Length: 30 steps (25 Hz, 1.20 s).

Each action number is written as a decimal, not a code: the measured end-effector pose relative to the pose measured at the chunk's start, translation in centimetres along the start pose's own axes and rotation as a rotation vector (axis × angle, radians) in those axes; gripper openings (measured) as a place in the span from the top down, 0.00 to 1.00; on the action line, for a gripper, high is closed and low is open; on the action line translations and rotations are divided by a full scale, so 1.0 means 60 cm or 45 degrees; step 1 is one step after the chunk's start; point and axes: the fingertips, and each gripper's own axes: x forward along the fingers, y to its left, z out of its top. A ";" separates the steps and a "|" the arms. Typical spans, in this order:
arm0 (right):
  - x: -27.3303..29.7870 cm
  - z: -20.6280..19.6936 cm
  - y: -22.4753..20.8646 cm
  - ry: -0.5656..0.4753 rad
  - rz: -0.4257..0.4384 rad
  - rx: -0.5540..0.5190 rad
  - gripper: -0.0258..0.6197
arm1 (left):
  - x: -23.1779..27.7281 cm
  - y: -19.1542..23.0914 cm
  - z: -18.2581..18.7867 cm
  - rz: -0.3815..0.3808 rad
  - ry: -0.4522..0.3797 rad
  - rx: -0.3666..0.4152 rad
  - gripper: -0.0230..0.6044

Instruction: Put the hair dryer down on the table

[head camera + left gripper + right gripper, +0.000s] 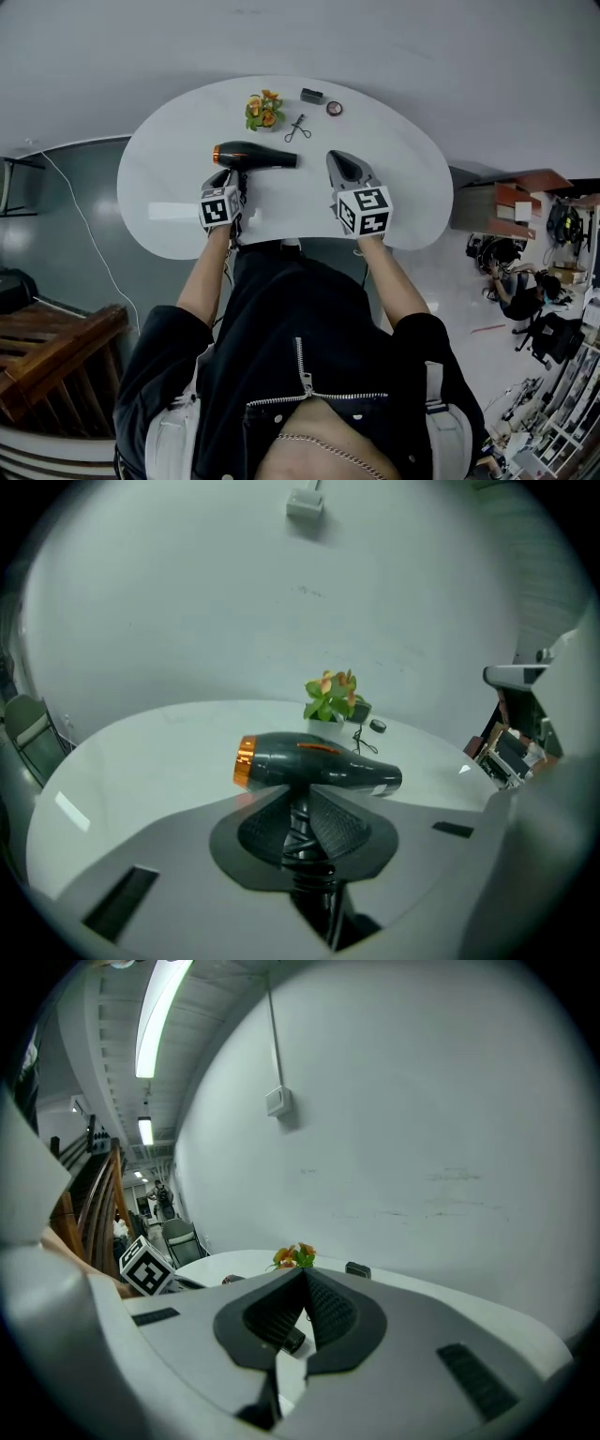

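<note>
The black hair dryer [255, 156] with an orange rear ring lies crosswise over the left half of the white table [403, 169], nozzle pointing right. My left gripper [230, 180] is shut on its ribbed handle; in the left gripper view the pads [339, 825] press on the handle under the dryer body [319, 761]. Whether the dryer touches the tabletop I cannot tell. My right gripper [341, 163] is to the right of the nozzle, shut with nothing in it. In the right gripper view its tips [305, 1277] meet, and the dryer's nozzle [293, 1340] shows through the gap below them.
At the table's far edge stand a small potted plant [263, 111], a black box [311, 95] and a small round item [334, 108]. A scissor-like tool [298, 128] lies just beyond the dryer. A white strip [173, 211] lies at the near left.
</note>
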 end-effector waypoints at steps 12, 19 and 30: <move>0.036 0.067 0.042 -0.109 0.129 -0.061 0.96 | -0.161 -0.022 0.161 -0.017 -0.401 0.178 0.93; 0.044 0.112 0.058 -0.182 0.174 -0.099 0.96 | -0.241 -0.034 0.231 -0.037 -0.582 0.194 0.93; 0.057 0.139 0.080 -0.227 0.202 -0.146 0.96 | -0.280 -0.013 0.255 -0.018 -0.644 0.173 0.93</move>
